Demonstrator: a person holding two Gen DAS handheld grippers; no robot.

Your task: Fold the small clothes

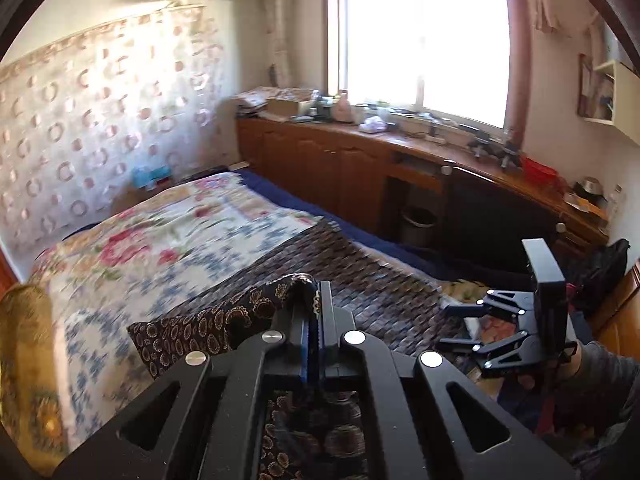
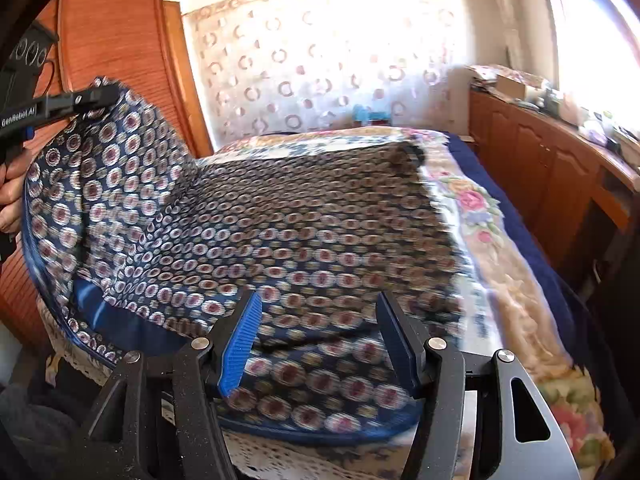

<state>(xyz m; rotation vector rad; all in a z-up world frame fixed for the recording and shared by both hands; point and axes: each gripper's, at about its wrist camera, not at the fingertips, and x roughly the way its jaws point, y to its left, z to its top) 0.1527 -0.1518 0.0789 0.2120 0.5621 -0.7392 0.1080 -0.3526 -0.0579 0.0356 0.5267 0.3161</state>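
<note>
A dark blue garment (image 2: 304, 232) with a round medallion print lies spread on the bed. My left gripper (image 1: 314, 300) is shut on one edge of the garment (image 1: 224, 320) and lifts it. It also shows in the right wrist view (image 2: 106, 94) at the upper left, holding the raised corner. My right gripper (image 2: 316, 340) is open with blue pads, low over the garment's near blue-trimmed edge, holding nothing. It also shows in the left wrist view (image 1: 460, 328) at the right.
The bed has a floral cover (image 1: 160, 240). A wooden cabinet run (image 1: 360, 168) with a cluttered top stands under the window. A wooden wardrobe (image 2: 120, 48) stands at the left. A bin (image 1: 418, 224) sits under the desk.
</note>
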